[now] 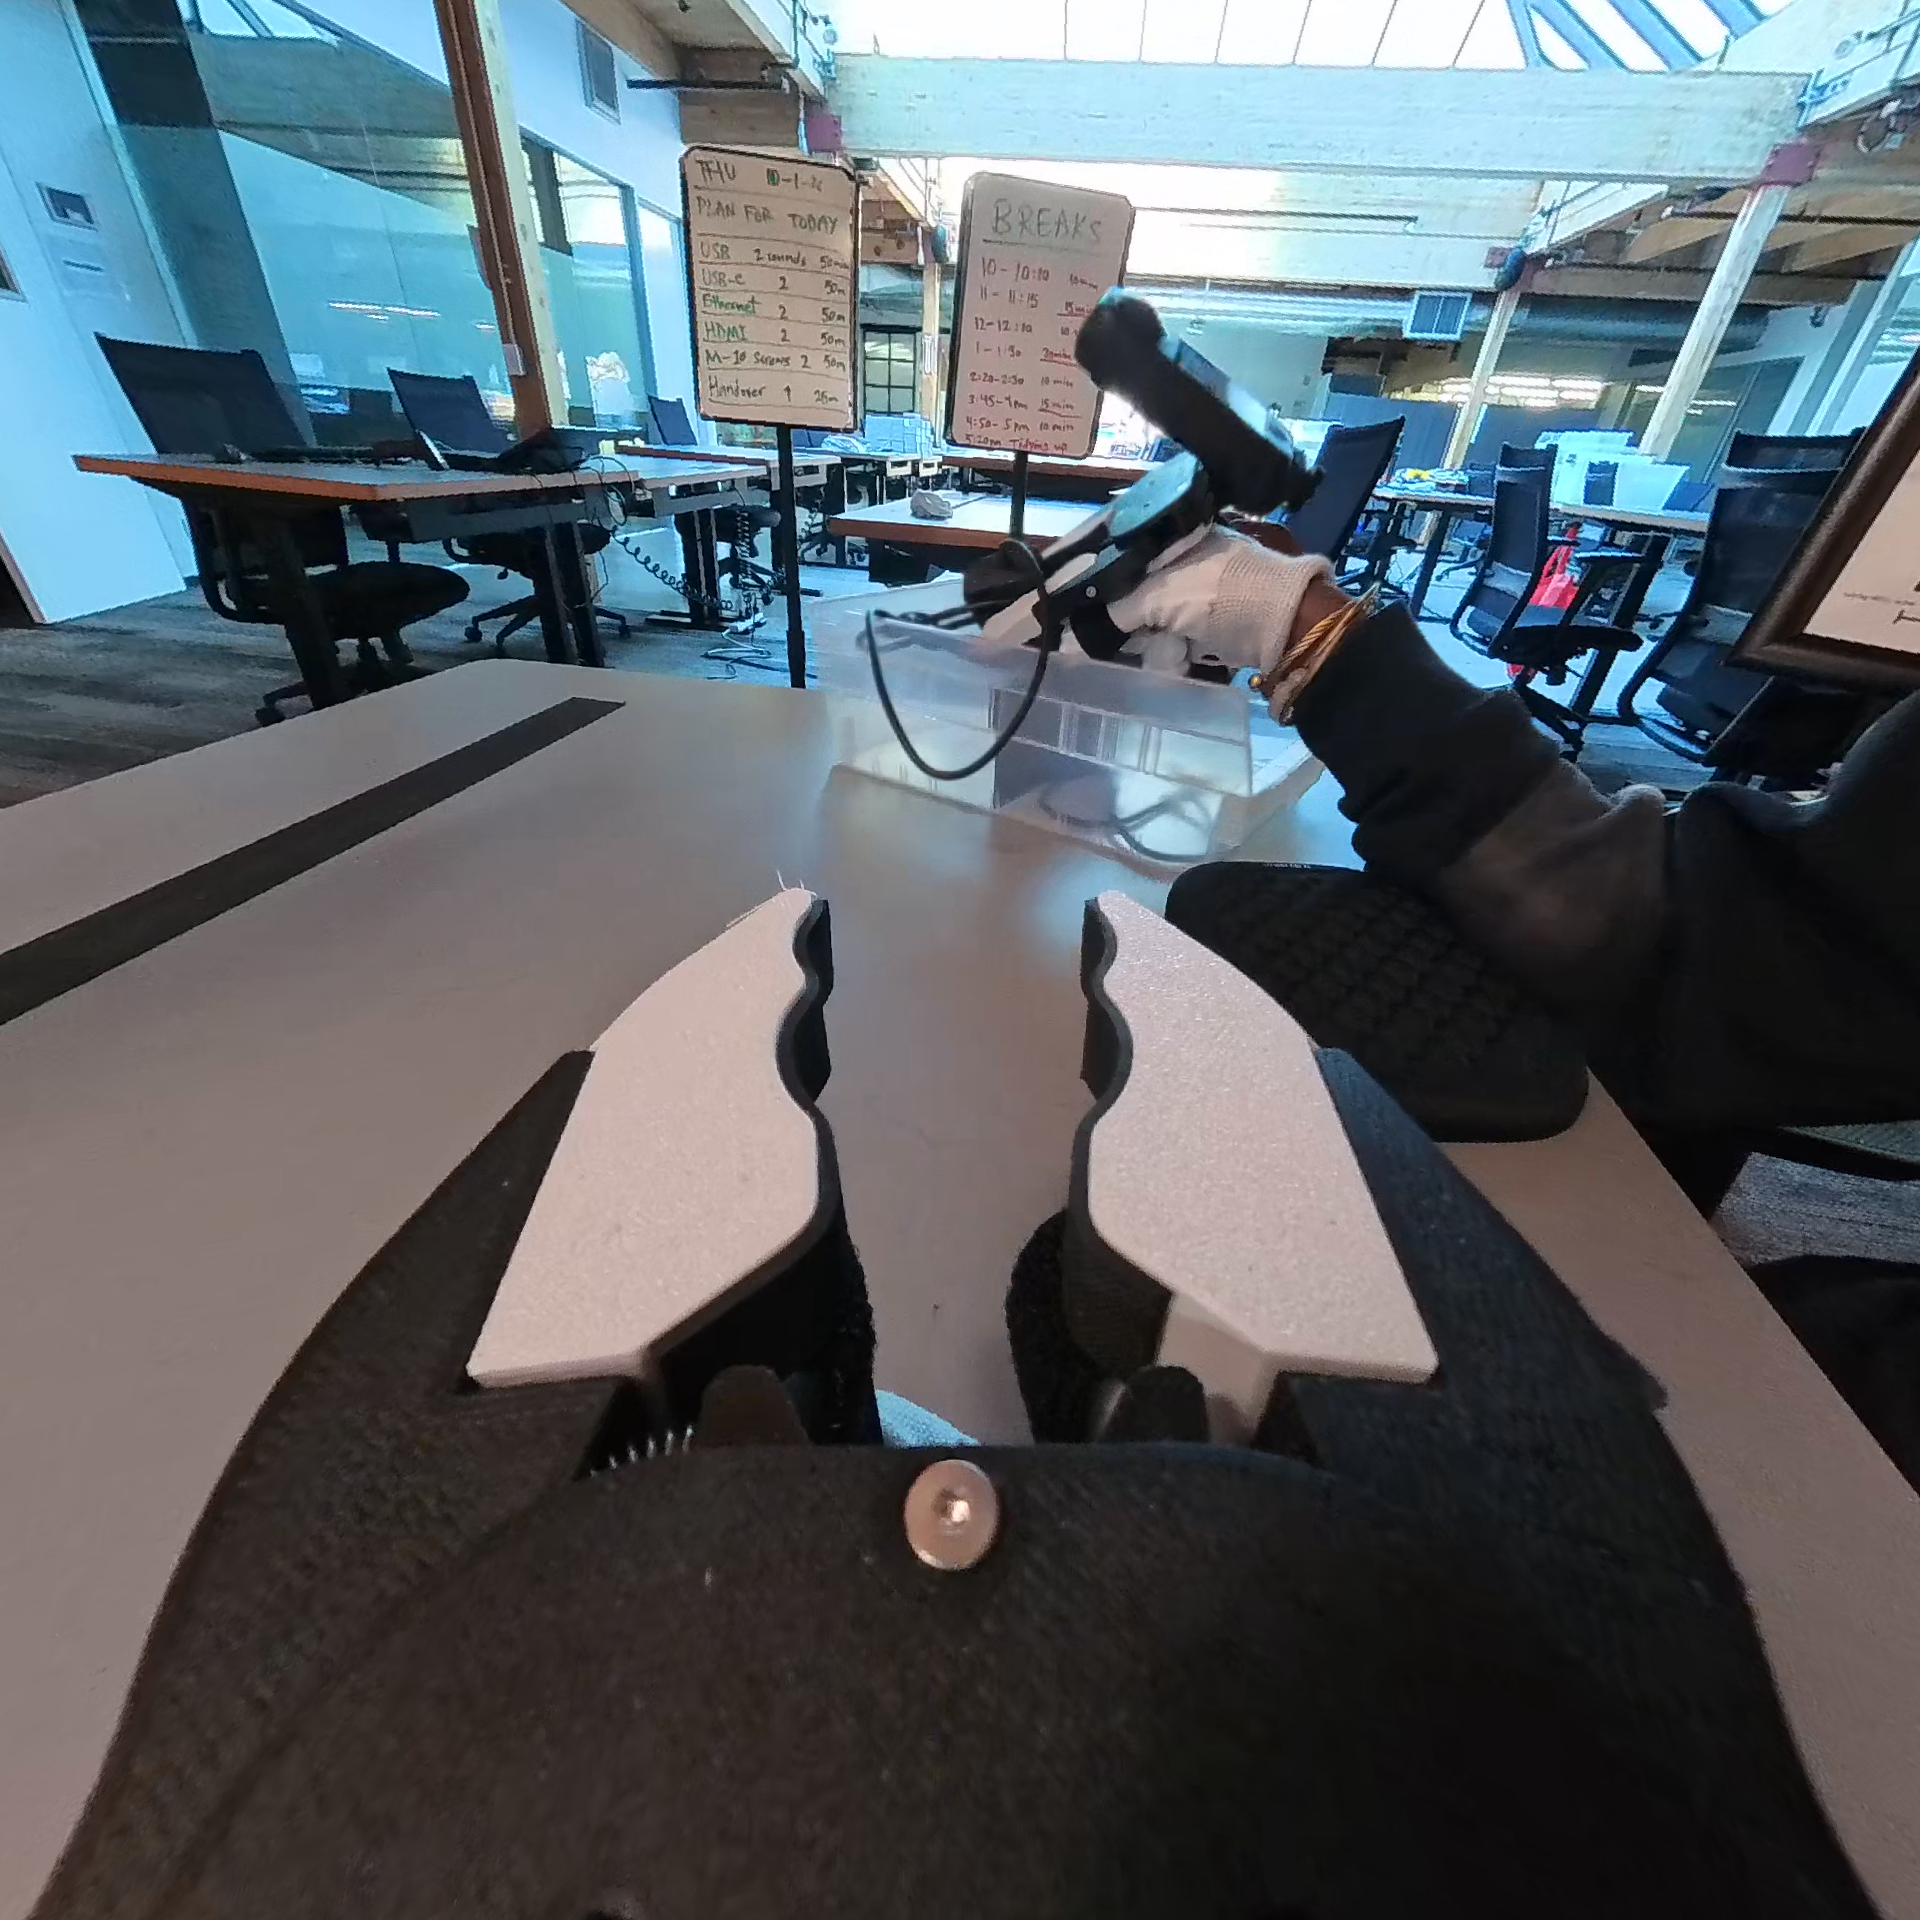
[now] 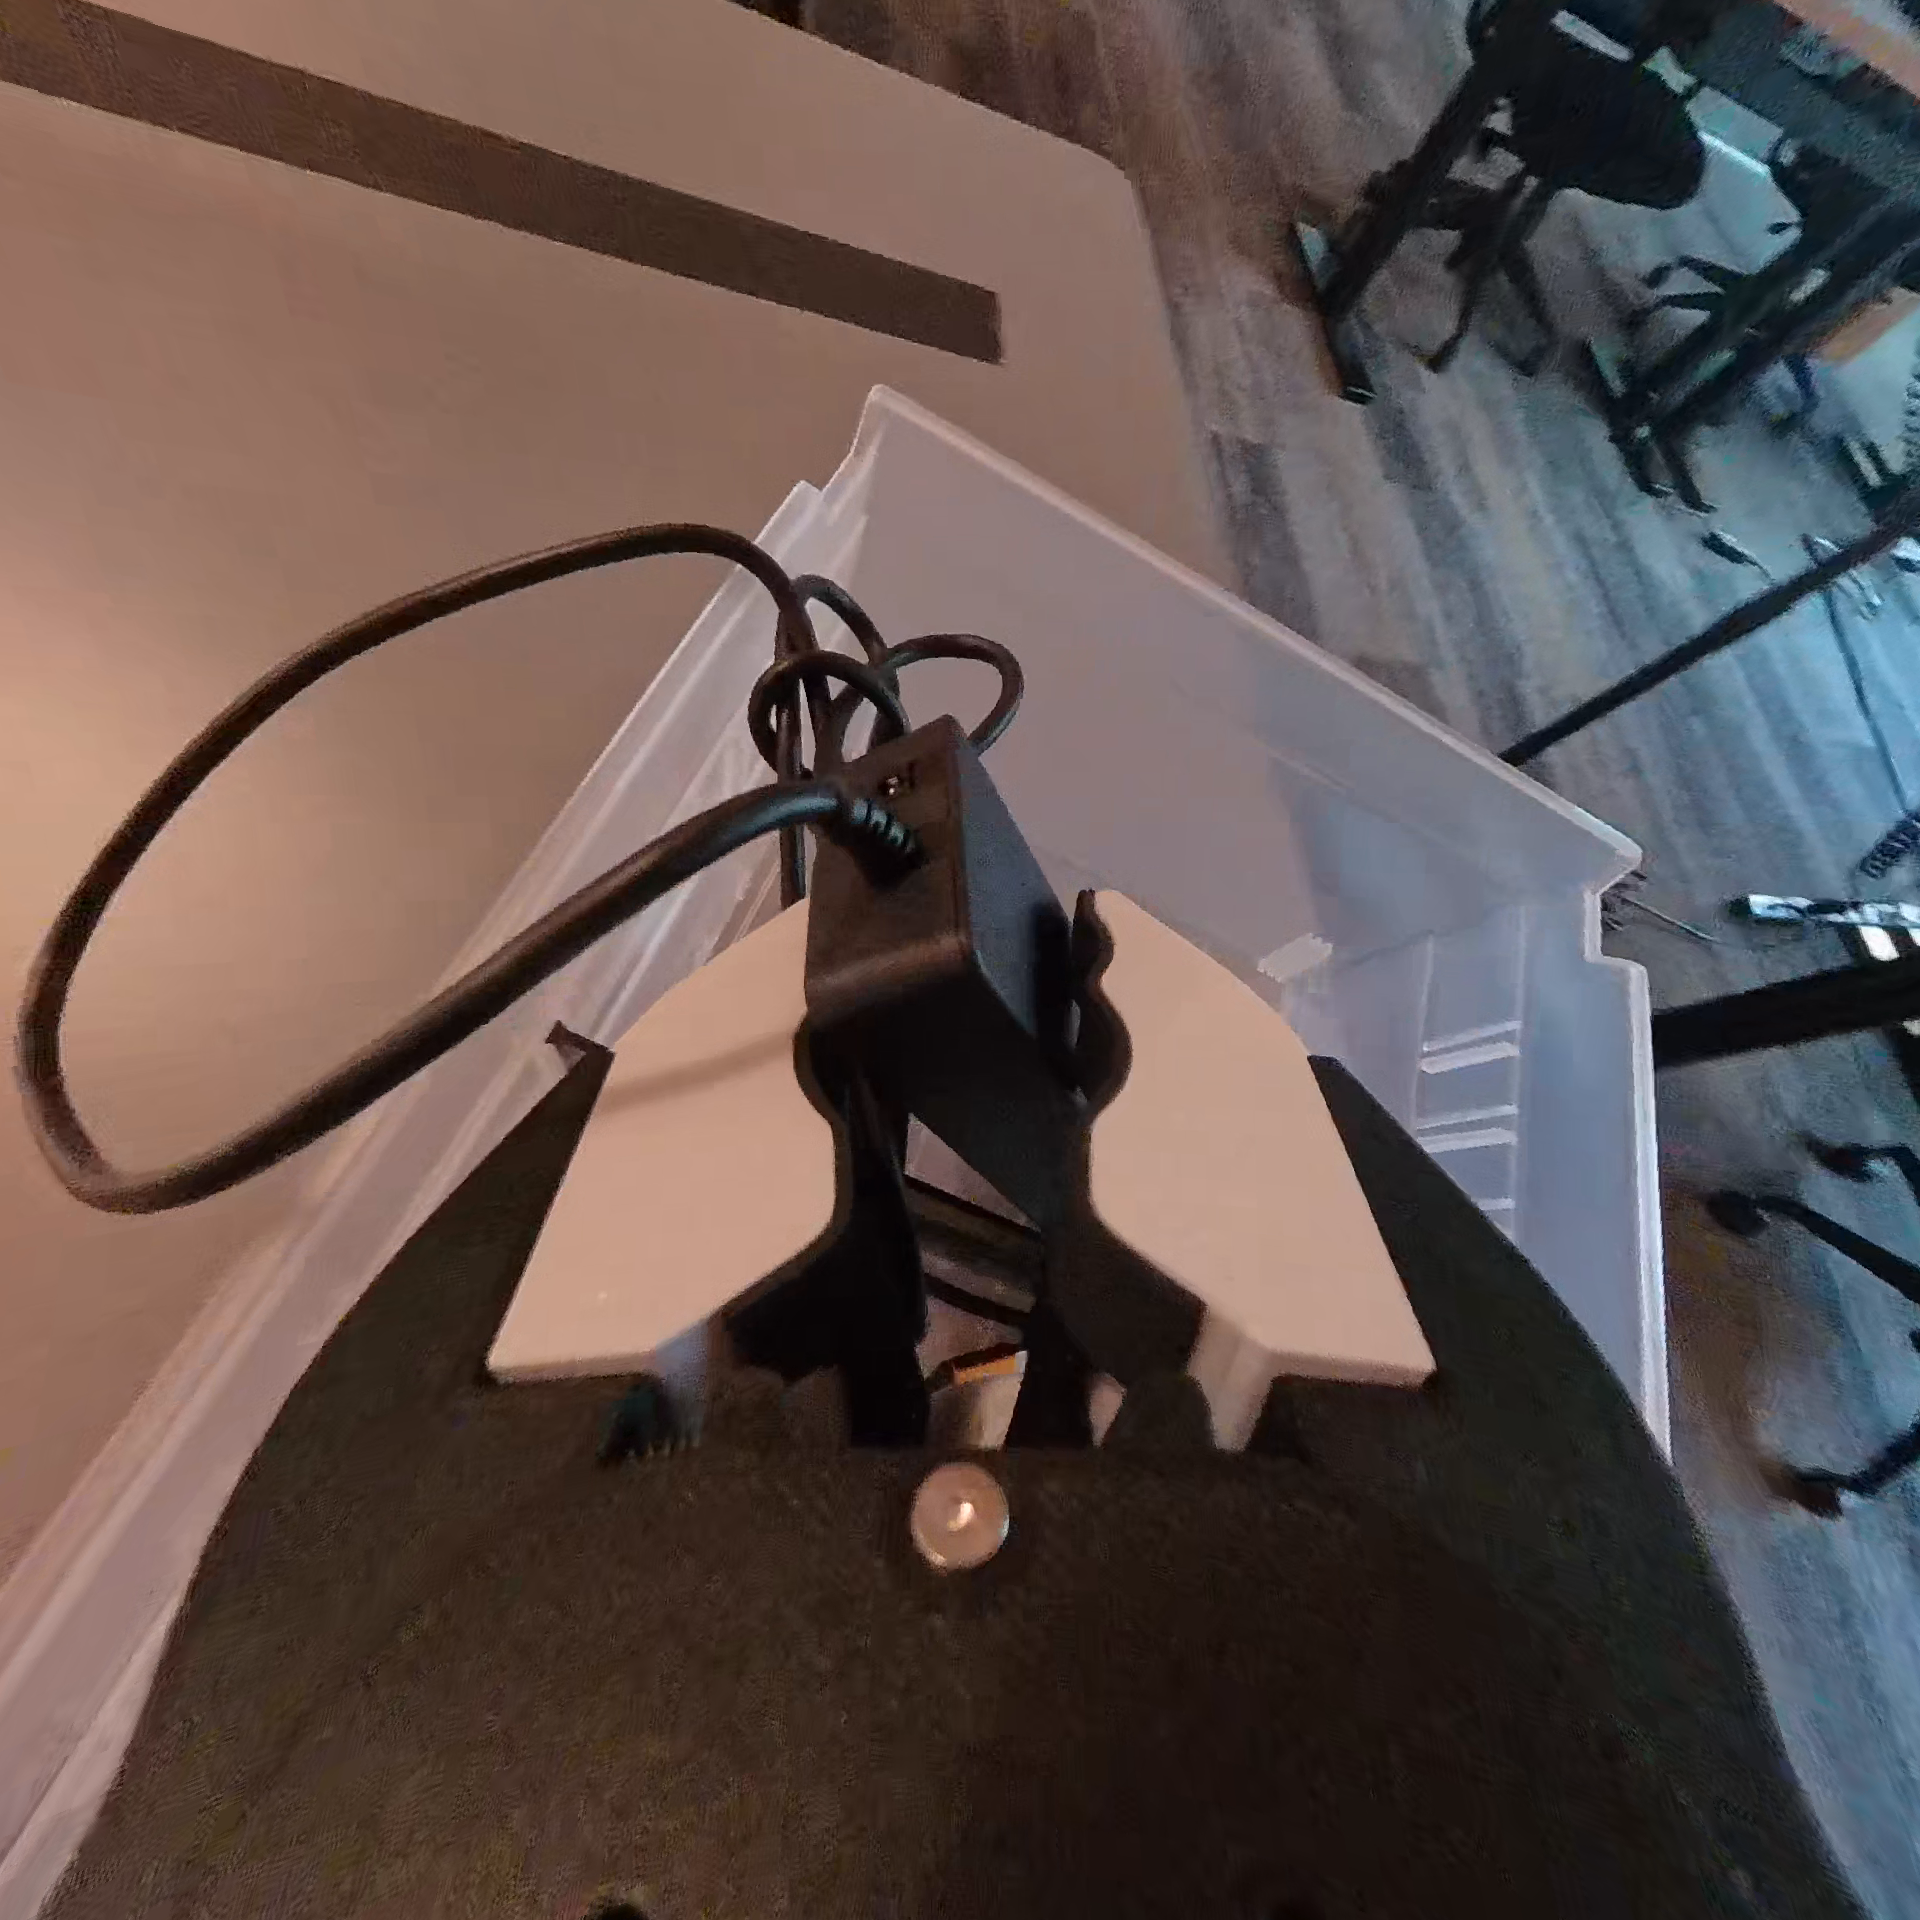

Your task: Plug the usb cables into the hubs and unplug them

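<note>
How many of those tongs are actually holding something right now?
1. The right tongs are shut on a black USB hub, held above the clear plastic bin. The left tongs are open and empty over the table.

The big light table [image 1: 416, 1039] has a long dark stripe [image 1: 301, 831] across its top. A clear plastic box [image 1: 1049, 727] sits on it near the far edge, with black cords [image 1: 1143, 821] inside.
</note>
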Motion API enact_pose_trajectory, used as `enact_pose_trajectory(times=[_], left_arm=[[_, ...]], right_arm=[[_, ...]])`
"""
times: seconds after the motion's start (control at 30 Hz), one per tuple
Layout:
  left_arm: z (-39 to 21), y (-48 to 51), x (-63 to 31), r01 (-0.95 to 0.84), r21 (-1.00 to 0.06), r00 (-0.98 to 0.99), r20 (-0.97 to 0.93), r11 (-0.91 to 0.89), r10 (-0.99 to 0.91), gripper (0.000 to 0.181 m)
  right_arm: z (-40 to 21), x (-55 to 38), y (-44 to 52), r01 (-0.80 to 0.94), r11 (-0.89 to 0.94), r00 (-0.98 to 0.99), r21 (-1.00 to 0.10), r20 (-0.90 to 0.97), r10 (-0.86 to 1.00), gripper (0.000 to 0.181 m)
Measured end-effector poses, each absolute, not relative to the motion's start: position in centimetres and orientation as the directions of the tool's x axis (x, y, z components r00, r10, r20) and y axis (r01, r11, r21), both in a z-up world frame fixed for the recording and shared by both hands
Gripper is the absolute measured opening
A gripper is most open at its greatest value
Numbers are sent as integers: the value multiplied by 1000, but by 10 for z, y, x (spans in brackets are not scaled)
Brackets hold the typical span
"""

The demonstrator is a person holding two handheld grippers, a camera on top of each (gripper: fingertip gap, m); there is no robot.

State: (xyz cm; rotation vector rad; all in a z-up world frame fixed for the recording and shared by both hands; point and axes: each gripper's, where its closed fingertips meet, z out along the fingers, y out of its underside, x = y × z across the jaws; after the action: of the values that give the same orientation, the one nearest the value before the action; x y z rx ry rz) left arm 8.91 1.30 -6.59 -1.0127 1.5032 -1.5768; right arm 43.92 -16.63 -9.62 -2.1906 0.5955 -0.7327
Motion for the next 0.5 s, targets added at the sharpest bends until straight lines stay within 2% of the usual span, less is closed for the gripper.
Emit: enact_pose_trajectory(times=[0.17,0.23,0.33,0.5], left_arm=[[-66,13,89,-18,-998,-430,58,-56,-901,45],[-66,14,89,-19,-998,-429,58,-55,-901,45],[-67,14,89,-21,-998,-430,61,-57,-901,45],[-65,13,88,-18,-998,-432,58,-56,-900,45]], right_arm=[[-95,403,-119,-116,-591,839,-799,240,-489,44],[-95,388,-105,-94,-600,860,-794,239,-450,49],[-93,372,-87,-28,-609,874,-793,276,-400,43],[-88,387,-89,-74,-534,842,-842,234,-487,48]])
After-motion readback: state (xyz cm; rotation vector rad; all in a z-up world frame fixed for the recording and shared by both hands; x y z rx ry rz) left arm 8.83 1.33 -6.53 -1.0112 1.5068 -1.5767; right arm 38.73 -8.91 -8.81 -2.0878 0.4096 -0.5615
